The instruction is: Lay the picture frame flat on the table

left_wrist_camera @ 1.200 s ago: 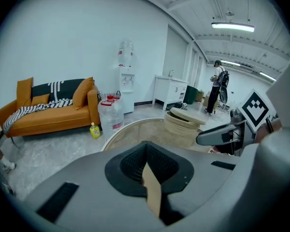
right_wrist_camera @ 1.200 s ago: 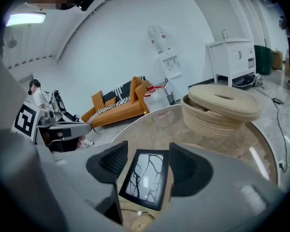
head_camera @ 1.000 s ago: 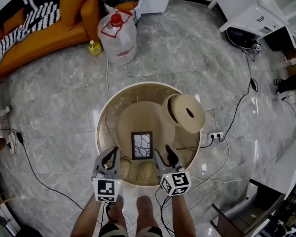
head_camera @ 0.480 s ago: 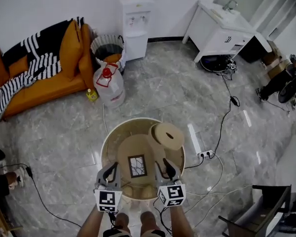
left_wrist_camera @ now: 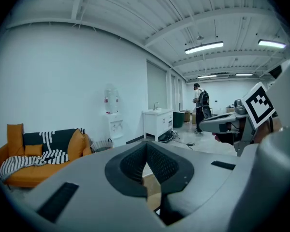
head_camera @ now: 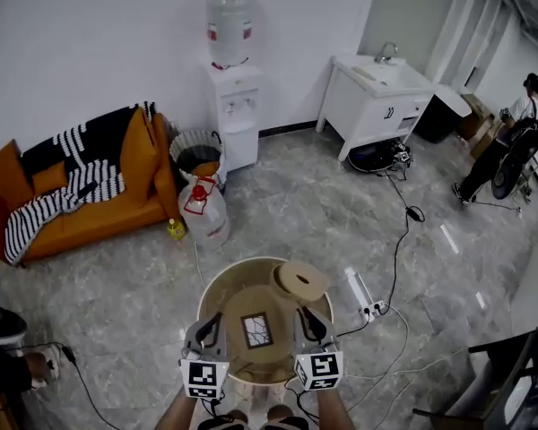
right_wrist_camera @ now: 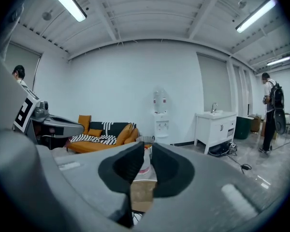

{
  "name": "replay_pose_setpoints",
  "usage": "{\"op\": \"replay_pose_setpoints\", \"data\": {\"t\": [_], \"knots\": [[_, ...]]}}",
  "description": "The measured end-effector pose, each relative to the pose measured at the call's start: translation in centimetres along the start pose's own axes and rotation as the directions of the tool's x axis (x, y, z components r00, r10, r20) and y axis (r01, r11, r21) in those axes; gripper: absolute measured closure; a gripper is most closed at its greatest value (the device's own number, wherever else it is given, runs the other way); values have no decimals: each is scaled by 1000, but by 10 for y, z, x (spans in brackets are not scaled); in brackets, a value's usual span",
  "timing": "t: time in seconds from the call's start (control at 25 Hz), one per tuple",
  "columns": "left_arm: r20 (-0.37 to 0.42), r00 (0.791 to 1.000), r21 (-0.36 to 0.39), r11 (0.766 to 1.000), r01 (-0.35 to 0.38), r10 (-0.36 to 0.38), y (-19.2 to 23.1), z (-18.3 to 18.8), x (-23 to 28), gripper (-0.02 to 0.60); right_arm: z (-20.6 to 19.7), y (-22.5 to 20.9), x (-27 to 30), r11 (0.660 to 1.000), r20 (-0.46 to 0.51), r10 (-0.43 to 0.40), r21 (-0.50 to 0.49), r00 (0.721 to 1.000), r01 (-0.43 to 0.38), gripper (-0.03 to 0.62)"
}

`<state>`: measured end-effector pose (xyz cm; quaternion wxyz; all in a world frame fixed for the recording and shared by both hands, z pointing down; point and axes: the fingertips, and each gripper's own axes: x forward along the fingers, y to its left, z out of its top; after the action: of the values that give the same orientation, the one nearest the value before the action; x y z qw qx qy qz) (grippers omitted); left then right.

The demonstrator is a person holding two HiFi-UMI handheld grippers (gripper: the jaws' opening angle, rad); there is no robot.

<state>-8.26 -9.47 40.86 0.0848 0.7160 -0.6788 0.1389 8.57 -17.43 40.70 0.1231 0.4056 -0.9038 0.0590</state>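
Far to your left, an orange sofa (head_camera: 81,200) with a striped throw stands along the white wall. A large water jug (head_camera: 203,213) sits on the floor beside it, below the water dispenser (head_camera: 230,106).

Nearer you, your left gripper (head_camera: 208,322) hovers over the near left edge of the round table (head_camera: 211,287). Its jaws are pressed together at the tips, with nothing between them.

Just right of it, the picture frame (head_camera: 256,331) appears to lie flat, face up, on the tan top of the table. It sits between your two grippers and touches neither.

Your right gripper (head_camera: 307,319) hangs over the near right edge of the table. Its jaws are closing and only a narrow slit is left between them. Nothing is caught in it, and through the slit you see the table top and the jug beyond.

A round wooden disc (head_camera: 300,281) stands raised at the far right of the table. Farther right, a white sink cabinet (head_camera: 377,97) stands against the wall. A person (head_camera: 511,137) stands at the far right of the room.
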Motion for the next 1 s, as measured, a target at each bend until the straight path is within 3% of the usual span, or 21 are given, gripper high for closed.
{"op": "replay_pose_setpoints", "data": {"t": [0.2, 0.4, 1.0], "knots": [[52, 998, 30, 999, 18, -19, -6, 39, -32, 565, 38, 2, -46, 999, 57, -44, -4, 997, 44, 592], [88, 996, 38, 999, 30, -34, -19, 61, -64, 565, 58, 7, -93, 998, 99, -54, -15, 994, 55, 592], [129, 990, 71, 997, 41, -50, -36, 65, -124, 565, 61, 33, -175, 994, 155, -93, -39, 984, 100, 594]]}}
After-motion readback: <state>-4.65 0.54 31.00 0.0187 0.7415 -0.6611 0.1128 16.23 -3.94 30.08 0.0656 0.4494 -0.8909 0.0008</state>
